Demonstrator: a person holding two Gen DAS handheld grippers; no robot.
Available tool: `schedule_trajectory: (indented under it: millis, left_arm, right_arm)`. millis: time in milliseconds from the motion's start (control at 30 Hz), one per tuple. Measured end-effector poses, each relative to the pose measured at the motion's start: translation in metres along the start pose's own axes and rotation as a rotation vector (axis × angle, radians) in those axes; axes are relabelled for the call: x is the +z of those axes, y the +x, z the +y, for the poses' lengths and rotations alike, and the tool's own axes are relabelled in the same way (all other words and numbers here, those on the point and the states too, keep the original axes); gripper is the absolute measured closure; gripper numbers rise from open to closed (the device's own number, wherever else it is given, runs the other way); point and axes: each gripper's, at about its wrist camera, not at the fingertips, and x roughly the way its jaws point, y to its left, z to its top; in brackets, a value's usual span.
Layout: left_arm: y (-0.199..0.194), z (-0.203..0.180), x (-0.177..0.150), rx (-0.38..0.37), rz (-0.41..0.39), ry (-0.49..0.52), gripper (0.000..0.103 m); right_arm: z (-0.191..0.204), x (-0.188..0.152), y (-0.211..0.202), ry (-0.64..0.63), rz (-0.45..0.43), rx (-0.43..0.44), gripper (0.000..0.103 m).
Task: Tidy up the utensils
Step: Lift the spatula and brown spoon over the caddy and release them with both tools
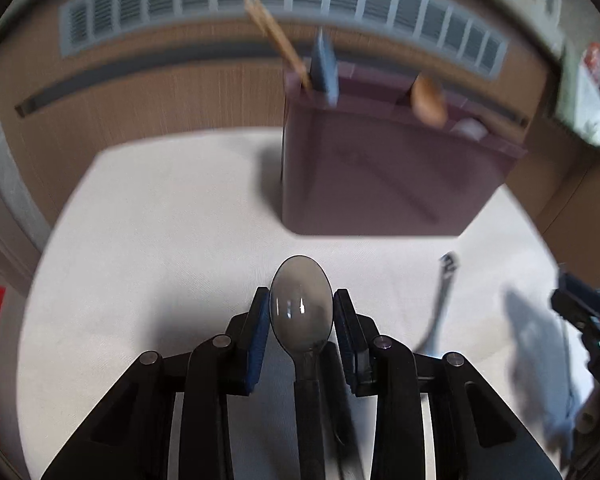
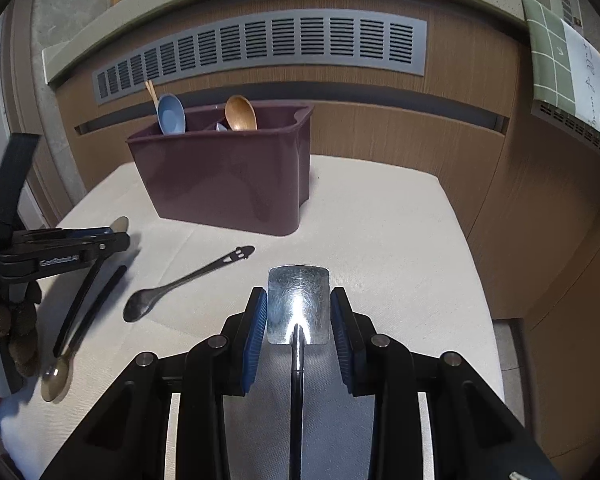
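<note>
**Both grippers loaded, holder ahead**

The left gripper (image 1: 301,312) has a grey spoon (image 1: 301,304) between its fingers, bowl forward, handle running back along the gripper's own line. The pads sit right at the bowl's edges; whether they actually press on it I cannot tell, as that view is smeared with motion. The right gripper (image 2: 299,312) has a flat-headed metal spoon (image 2: 299,304) lying the same way, head out front, shaft straight back. A thin gap shows on each side of the head, so a firm grip cannot be confirmed there either.

What matters next is the maroon utensil holder (image 2: 228,176). It stands ahead of both grippers and above their tips: ahead and a little right of the left one, ahead and left of the right one. It already carries a blue spoon (image 2: 171,114), a wooden spoon (image 2: 241,113) and chopsticks (image 2: 152,92).

Both grippers tilt downward toward the cloth (image 2: 380,240), each utensil lying along its gripper, so either would need tipping more upright to drop in. A black spoon (image 2: 180,286) lies loose on the cloth, forward and left of the right gripper, between the two grippers.
</note>
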Motion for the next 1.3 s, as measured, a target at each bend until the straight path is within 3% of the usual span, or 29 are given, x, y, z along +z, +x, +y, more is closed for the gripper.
schedule_trajectory:
  millis: [167,333,400,433,600,900,1000,1200,1300]
  left_arm:
    - [-0.060,0.001,0.003,-0.065,-0.149,-0.025,0.071]
    - [-0.102,-0.007,0.010,-0.045,-0.279,0.003,0.072]
    - [-0.109,-0.006,0.014,-0.053,-0.297,0.003,0.078]
    - [-0.110,-0.005,0.016,-0.053,-0.298,-0.001,0.094]
    - [-0.113,-0.002,0.018,-0.037,-0.302,-0.002,0.095]
    - [-0.125,0.002,0.026,-0.100,-0.315,-0.034,0.097]
    - [-0.145,-0.006,0.048,-0.107,-0.380,-0.002,0.099]
    - [-0.202,-0.023,0.115,-0.121,-0.581,0.041,0.100]
    - [-0.205,-0.021,0.139,-0.128,-0.613,0.024,0.100]
  right_arm:
    - [-0.001,0.007,-0.014,0.012,-0.045,0.023,0.074]
    - [0.006,0.012,-0.026,0.001,-0.083,0.038,0.074]
    - [0.007,0.013,-0.027,-0.003,-0.087,0.035,0.074]
    - [0.008,0.015,-0.028,-0.003,-0.092,0.031,0.074]
    - [0.013,0.022,-0.030,-0.025,-0.111,0.020,0.074]
    - [0.011,0.034,-0.038,-0.024,-0.133,0.047,0.074]
    - [0.009,0.062,-0.054,-0.028,-0.208,0.056,0.074]
    - [0.012,0.154,-0.117,-0.067,-0.543,0.112,0.074]
    - [0.018,0.181,-0.123,-0.076,-0.656,0.130,0.074]
